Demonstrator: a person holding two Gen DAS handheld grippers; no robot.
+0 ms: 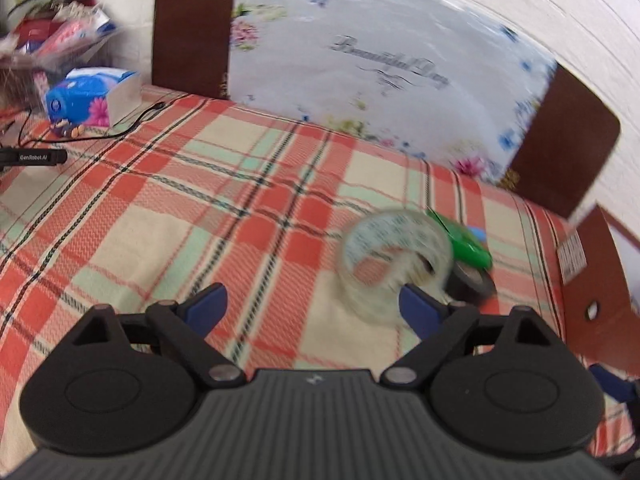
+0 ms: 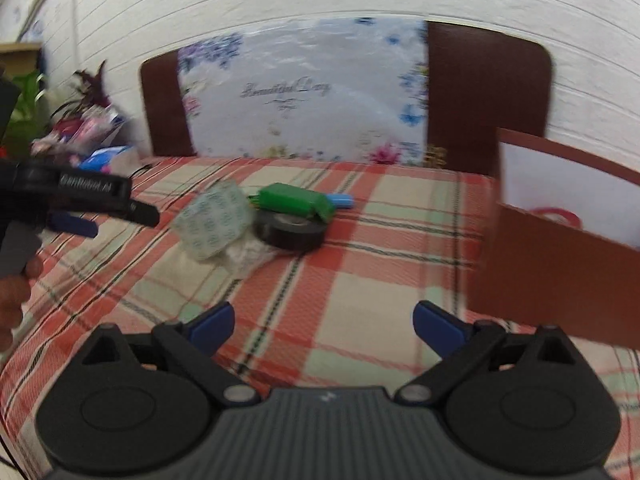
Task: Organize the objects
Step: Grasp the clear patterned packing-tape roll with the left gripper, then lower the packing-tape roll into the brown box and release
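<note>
While both hand-held grippers gape, clear tape [image 1: 394,266], black tape [image 2: 290,231]

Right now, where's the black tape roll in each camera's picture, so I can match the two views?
Left wrist: black tape roll at right of centre, mostly hidden behind the clear tape roll.
Right wrist: black tape roll near centre, right of the clear roll.
Shared landmark: the green box just behind it.

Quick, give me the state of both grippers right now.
Left gripper: open, holding nothing; the clear tape roll sits just ahead by its right finger.
Right gripper: open, empty, over the checked tablecloth.
</note>
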